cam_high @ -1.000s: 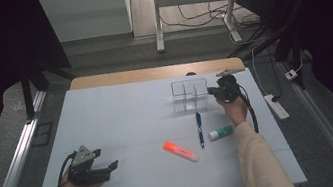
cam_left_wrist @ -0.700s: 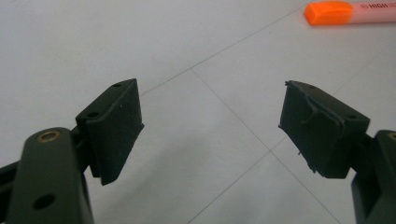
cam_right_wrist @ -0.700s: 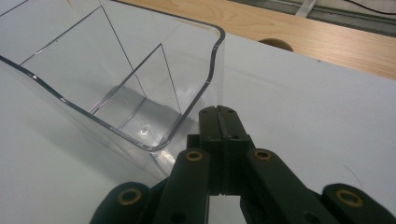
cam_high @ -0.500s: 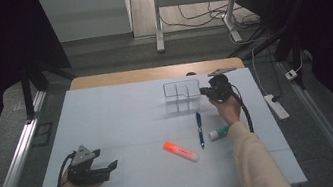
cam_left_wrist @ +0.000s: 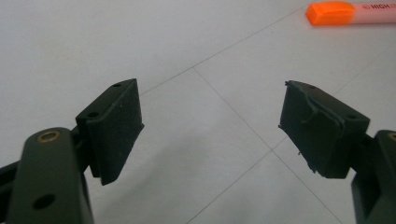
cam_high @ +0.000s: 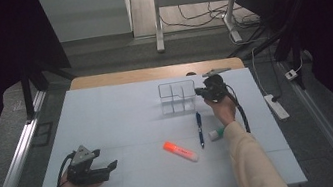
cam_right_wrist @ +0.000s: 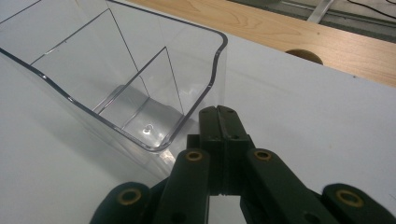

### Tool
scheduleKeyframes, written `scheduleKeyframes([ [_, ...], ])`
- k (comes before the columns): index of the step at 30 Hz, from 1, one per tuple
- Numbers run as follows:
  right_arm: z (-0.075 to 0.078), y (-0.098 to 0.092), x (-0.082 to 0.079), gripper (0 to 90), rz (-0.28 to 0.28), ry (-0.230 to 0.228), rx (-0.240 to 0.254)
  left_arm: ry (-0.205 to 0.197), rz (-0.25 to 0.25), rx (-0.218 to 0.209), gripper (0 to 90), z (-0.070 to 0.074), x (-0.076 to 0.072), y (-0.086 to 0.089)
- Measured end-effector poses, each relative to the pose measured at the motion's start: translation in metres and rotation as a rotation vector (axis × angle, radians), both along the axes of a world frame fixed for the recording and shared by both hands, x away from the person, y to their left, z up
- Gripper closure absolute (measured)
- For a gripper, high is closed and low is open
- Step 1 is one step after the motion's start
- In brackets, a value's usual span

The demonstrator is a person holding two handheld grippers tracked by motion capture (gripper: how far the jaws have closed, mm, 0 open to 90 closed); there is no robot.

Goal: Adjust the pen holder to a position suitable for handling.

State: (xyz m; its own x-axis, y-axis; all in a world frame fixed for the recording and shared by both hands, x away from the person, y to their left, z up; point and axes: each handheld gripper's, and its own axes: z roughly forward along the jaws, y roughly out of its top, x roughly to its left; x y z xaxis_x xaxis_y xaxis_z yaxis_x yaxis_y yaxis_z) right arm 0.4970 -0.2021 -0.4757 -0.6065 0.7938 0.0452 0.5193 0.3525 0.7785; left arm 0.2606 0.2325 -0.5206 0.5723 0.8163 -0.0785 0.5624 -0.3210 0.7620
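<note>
While the right gripper (cam_right_wrist: 219, 116), jaws closed, nudges the clear organizer (cam_high: 177, 97) near the table's far edge, the highlighter (cam_high: 180, 151) and pens (cam_high: 199, 128) lie unsorted; left gripper (cam_left_wrist: 210, 126) gapes, idle.

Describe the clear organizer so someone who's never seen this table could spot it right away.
Start at the white table and look toward its far edge, right of the middle, where the right gripper sits shut against a see-through box. That box is the organizer, open on top and split by clear dividers. The pen and highlighter nearer the person are coloured and lie flat.
</note>
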Motion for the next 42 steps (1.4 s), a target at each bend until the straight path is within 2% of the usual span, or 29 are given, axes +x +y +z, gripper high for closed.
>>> scheduleKeyframes([
  [17, -0.001, 0.024, 0.001, 89.5, 0.033, 0.004, -0.014, -0.001, 0.001, -0.002, 20.9, 0.000, 0.000, 0.001],
  [42, -0.005, 0.043, -0.004, 89.5, 0.084, 0.010, -0.013, 0.002, 0.003, -0.001, 21.0, 0.000, 0.000, 0.001],
])
